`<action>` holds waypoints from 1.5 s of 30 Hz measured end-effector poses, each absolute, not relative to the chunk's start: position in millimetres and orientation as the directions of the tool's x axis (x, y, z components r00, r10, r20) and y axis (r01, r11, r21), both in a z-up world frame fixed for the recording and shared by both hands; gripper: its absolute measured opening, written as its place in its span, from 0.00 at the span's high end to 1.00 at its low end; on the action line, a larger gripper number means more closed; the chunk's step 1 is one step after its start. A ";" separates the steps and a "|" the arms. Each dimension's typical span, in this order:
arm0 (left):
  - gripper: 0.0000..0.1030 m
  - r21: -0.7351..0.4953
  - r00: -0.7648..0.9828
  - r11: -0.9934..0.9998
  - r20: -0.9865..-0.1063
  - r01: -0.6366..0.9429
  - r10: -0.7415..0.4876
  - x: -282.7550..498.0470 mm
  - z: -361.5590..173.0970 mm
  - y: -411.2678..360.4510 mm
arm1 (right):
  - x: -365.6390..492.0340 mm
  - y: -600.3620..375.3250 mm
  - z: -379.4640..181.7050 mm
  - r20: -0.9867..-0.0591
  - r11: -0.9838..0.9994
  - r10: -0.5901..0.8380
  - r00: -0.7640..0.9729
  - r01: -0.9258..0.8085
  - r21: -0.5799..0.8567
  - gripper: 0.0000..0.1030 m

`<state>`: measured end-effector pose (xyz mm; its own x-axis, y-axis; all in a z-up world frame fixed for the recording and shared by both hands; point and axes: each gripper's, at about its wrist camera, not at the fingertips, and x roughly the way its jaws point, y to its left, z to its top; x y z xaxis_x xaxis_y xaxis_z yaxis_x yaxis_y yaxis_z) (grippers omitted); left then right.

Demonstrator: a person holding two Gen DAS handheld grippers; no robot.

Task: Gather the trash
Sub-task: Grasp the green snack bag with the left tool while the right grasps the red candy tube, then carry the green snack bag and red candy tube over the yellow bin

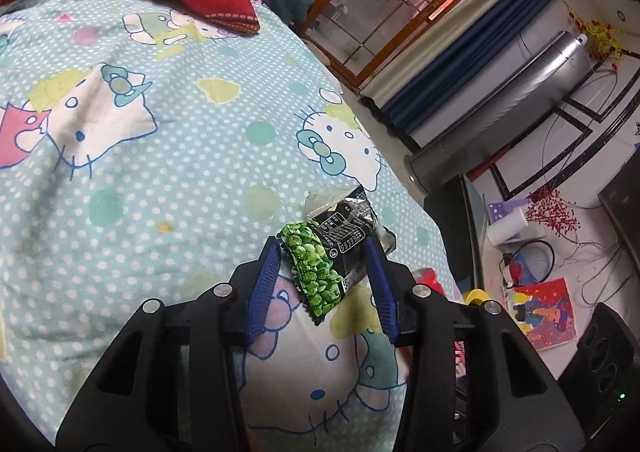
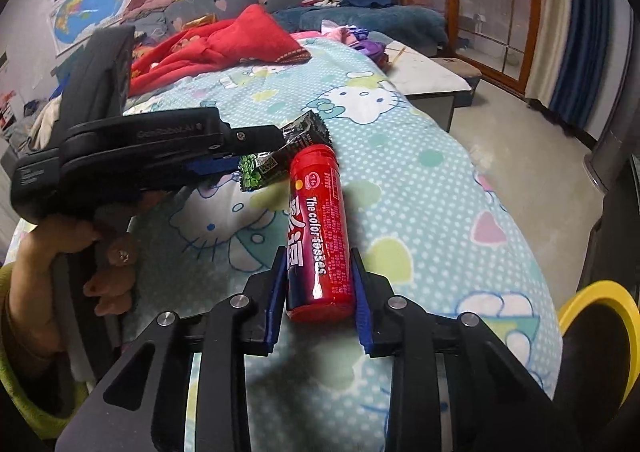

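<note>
A green-and-black snack wrapper lies on the teal cartoon-cat bedspread. My left gripper is shut on it, one blue pad against each side edge. In the right wrist view that left gripper comes in from the left, held by a hand, with the wrapper at its tips. A red cylindrical candy tube lies lengthwise on the bedspread. My right gripper is shut on the tube's near end, with its pads against both sides.
A red blanket is bunched at the far end of the bed. A yellow-rimmed bin stands off the bed's right edge. A low white table stands beyond the bed. Cables, papers and a silver cylinder clutter the floor.
</note>
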<state>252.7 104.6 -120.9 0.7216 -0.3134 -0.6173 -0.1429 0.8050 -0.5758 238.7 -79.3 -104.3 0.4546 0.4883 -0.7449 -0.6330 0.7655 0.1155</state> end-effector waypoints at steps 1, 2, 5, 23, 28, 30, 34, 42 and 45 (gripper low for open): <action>0.70 -0.572 0.720 0.807 -0.621 -0.145 -0.311 252.8 -121.1 103.7 | 237.3 -82.1 -103.1 -0.743 0.768 0.490 0.457 -0.629 0.120 0.73; 0.72 -0.574 0.719 0.806 -0.621 -0.145 -0.312 253.1 -121.4 103.7 | 236.0 -84.5 -101.9 -0.740 0.772 0.489 0.461 -0.625 0.121 0.73; 0.85 -0.591 0.721 0.796 -0.609 -0.134 -0.330 253.9 -122.0 103.0 | 232.6 -92.2 -98.0 -0.732 0.782 0.489 0.474 -0.609 0.127 0.73; 0.93 -0.487 0.759 0.865 -0.516 0.120 -0.396 223.8 -70.0 31.7 | 231.8 -166.1 -68.2 -0.668 0.861 0.459 0.585 -0.479 0.171 0.73; 0.93 -0.475 0.755 0.866 -0.509 0.156 -0.415 219.0 -63.5 16.8 | 232.0 -189.5 -63.5 -0.656 0.885 0.433 0.619 -0.432 0.177 0.73; 0.93 -0.469 0.751 0.867 -0.508 0.169 -0.421 218.0 -61.0 10.0 | 231.3 -198.9 -61.6 -0.650 0.893 0.420 0.633 -0.416 0.171 0.73; 0.93 -0.460 0.743 0.866 -0.505 0.198 -0.438 214.6 -56.4 -2.7 | 229.4 -214.4 -59.6 -0.642 0.906 0.403 0.652 -0.384 0.177 0.73; 0.93 -0.434 0.726 0.863 -0.502 0.258 -0.470 208.2 -48.1 -29.7 | 223.0 -242.3 -56.8 -0.634 0.926 0.368 0.681 -0.329 0.184 0.73; 0.93 -0.424 0.719 0.861 -0.502 0.281 -0.481 205.3 -45.5 -39.6 | 221.0 -252.3 -57.5 -0.632 0.931 0.360 0.687 -0.312 0.191 0.73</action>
